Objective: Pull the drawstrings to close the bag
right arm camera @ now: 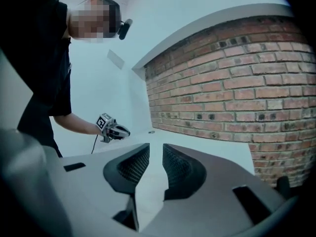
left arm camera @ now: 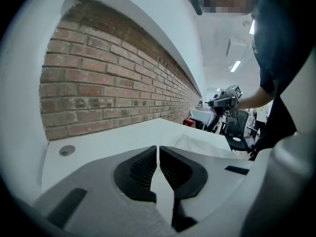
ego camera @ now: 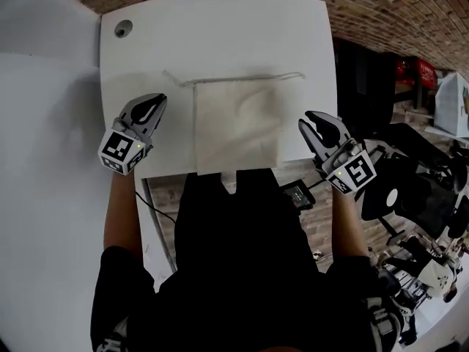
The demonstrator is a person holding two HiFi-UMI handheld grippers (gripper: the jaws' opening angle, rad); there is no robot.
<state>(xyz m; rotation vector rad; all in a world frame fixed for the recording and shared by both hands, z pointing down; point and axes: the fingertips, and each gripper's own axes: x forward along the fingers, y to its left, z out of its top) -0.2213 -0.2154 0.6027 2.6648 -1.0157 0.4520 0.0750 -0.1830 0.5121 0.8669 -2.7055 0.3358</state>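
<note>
A flat white drawstring bag (ego camera: pixel 238 127) lies on the white table (ego camera: pixel 220 35), its mouth on the far side. The thin drawstring (ego camera: pixel 242 78) runs along that far edge and sticks out past both corners. My left gripper (ego camera: pixel 159 99) hovers left of the bag, apart from it, shut with nothing between its jaws. In the left gripper view the jaw tips (left arm camera: pixel 157 149) meet, and the bag (left arm camera: pixel 207 143) lies to the right. My right gripper (ego camera: pixel 307 122) is just off the bag's right edge, near the table's side. Its jaws (right arm camera: pixel 156 149) stand a little apart and empty.
A round cable hole (ego camera: pixel 123 28) sits at the table's far left corner. A brick wall (ego camera: pixel 381 6) runs behind the table. Black chairs and gear (ego camera: pixel 410 189) crowd the floor on the right. A small black device (ego camera: pixel 297 193) lies below the table's near edge.
</note>
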